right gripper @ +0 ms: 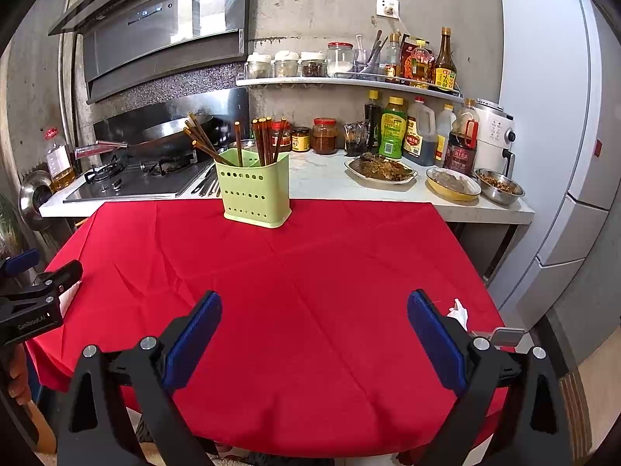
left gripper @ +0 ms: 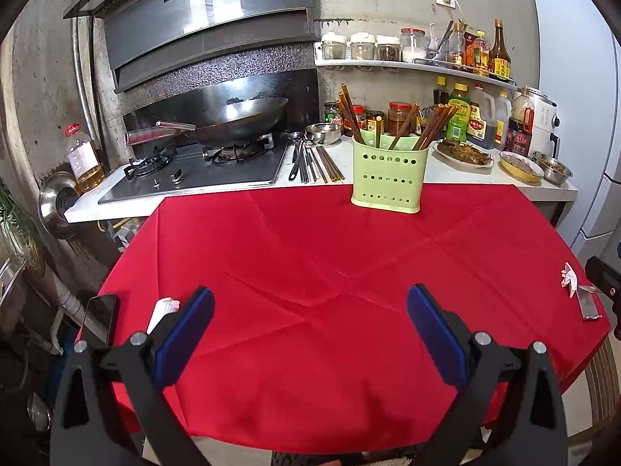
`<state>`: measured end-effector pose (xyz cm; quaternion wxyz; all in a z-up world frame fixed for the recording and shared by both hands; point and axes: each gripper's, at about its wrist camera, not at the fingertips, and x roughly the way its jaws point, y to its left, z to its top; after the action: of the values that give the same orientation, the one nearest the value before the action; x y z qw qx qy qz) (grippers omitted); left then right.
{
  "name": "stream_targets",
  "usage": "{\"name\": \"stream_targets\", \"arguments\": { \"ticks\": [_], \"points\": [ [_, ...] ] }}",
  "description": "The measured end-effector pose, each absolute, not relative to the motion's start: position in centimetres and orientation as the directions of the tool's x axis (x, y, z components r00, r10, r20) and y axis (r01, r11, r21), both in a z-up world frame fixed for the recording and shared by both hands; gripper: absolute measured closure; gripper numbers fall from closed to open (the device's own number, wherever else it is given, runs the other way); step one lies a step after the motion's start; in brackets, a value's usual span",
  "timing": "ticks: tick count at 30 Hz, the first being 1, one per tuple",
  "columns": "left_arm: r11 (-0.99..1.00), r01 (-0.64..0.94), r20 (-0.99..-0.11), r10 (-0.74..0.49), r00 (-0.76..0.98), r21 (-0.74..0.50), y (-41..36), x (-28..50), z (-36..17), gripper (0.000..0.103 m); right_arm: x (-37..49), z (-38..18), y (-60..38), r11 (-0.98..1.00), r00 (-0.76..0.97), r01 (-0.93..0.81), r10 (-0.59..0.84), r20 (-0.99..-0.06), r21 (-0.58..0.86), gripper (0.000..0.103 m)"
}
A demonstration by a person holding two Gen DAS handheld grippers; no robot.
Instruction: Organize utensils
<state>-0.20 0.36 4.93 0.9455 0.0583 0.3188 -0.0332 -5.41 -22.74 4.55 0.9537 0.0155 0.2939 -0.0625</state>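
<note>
A light green perforated utensil holder (left gripper: pixel 389 174) stands at the far edge of the red-clothed table (left gripper: pixel 310 272), with several brown chopsticks (left gripper: pixel 351 114) upright in it. It also shows in the right wrist view (right gripper: pixel 254 190). More utensils, chopsticks and spoons (left gripper: pixel 314 163), lie on the white counter behind it, beside the stove. My left gripper (left gripper: pixel 310 310) is open and empty above the near table edge. My right gripper (right gripper: pixel 314 314) is open and empty too, at the same distance from the holder. The left gripper's body (right gripper: pixel 35 303) shows at the left of the right wrist view.
A wok (left gripper: pixel 236 120) sits on the gas stove. Dishes of food (right gripper: pixel 380 169) and sauce bottles (right gripper: pixel 392 128) crowd the counter. A phone (left gripper: pixel 101 314) and a tissue (left gripper: pixel 165 308) lie at the table's left edge, a tissue (right gripper: pixel 458 310) and a metal piece (right gripper: pixel 506 336) at its right. A fridge (right gripper: pixel 551 136) stands right.
</note>
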Motion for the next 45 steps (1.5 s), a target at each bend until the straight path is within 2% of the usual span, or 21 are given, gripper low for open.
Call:
{"name": "stream_targets", "arguments": {
  "ticks": [45],
  "points": [
    [0.990, 0.099, -0.613, -0.017, 0.790, 0.099, 0.39, 0.06, 4.45, 0.006, -5.72, 4.07, -23.14, 0.991, 0.824, 0.134, -0.113, -0.556, -0.002, 0.007]
  ]
}}
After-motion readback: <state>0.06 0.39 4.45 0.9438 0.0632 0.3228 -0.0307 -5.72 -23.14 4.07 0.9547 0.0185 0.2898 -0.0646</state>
